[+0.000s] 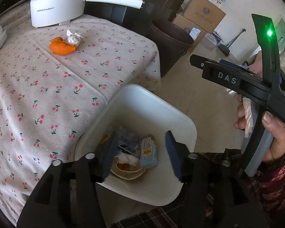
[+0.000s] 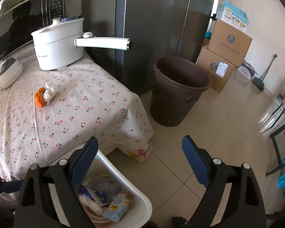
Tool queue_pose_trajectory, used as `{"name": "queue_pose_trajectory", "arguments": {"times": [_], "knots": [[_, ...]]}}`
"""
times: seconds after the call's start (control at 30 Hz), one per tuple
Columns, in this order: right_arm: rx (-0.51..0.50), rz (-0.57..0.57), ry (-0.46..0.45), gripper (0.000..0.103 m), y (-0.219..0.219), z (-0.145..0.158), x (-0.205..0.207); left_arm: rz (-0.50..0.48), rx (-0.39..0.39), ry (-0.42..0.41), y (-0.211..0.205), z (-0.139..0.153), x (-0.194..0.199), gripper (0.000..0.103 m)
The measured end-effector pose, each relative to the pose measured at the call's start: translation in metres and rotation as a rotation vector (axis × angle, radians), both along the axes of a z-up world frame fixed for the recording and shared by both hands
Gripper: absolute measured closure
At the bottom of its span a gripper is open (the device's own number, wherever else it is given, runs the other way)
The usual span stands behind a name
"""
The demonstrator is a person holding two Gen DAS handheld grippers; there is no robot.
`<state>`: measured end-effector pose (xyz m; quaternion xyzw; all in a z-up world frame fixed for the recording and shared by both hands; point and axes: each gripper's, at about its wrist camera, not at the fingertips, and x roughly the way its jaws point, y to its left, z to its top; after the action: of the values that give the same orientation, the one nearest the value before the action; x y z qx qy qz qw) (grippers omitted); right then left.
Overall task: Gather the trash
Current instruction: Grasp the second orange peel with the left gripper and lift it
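Left gripper [image 1: 140, 152] hovering directly over the white bin [image 1: 152, 102], jaws apart and nothing between the blue pads [image 1: 172, 152]. Inside the bin, a mix of rubbish: a small pale-blue drink carton [image 1: 148, 152], crumpled tissue, clear plastic wrapping and a shallow paper bowl [image 1: 127, 171] with orange scraps at the bottom. Bin standing on the tiled floor just beside the near corner of the table, rim touching or almost touching the hanging cherry-print tablecloth [image 1: 47, 87]. Still on the table, toward its far edge and a little in front of the white electric pot [image 1: 57, 3]: an orange peel [image 1: 61, 46] with a crumpled paper wad [image 1: 74, 38] resting against it. Right gripper [image 2: 140, 161] held off to the side of the bin, above the floor tiles, jaws wide apart and empty, one blue pad overlapping the bin's rim in the right wrist view. In the left wrist view, the right gripper's black body with a green light seen from the side, gripped by a hand [image 1: 269, 133] in a patterned red sleeve. On the floor past the table's far corner, an empty dark brown bucket [image 2: 178, 91] standing upright in front of a grey refrigerator [image 2: 152, 28], with stacked cardboard boxes [image 2: 224, 53] near the wall beyond.
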<state>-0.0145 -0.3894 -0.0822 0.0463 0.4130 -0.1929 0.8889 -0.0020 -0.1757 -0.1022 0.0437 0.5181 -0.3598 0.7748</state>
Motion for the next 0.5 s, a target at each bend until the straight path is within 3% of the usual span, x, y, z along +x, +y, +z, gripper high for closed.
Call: {"name": "queue_pose_trajectory", "arguments": {"times": [0.23, 0.37, 0.5], "knots": [[0.004, 0.026, 0.030, 0.011, 0.010, -0.005, 0.003, 0.091, 0.050, -0.042, 0.010, 0.001, 0.014, 0.023], [-0.009, 0.075, 0.054, 0.010, 0.024, -0.009, 0.006, 0.179, 0.061, -0.064, 0.023, 0.006, 0.033, 0.019], [-0.005, 0.104, 0.070, 0.009, 0.032, -0.011, 0.009, 0.323, 0.015, -0.034, 0.041, 0.011, 0.070, 0.019]]}}
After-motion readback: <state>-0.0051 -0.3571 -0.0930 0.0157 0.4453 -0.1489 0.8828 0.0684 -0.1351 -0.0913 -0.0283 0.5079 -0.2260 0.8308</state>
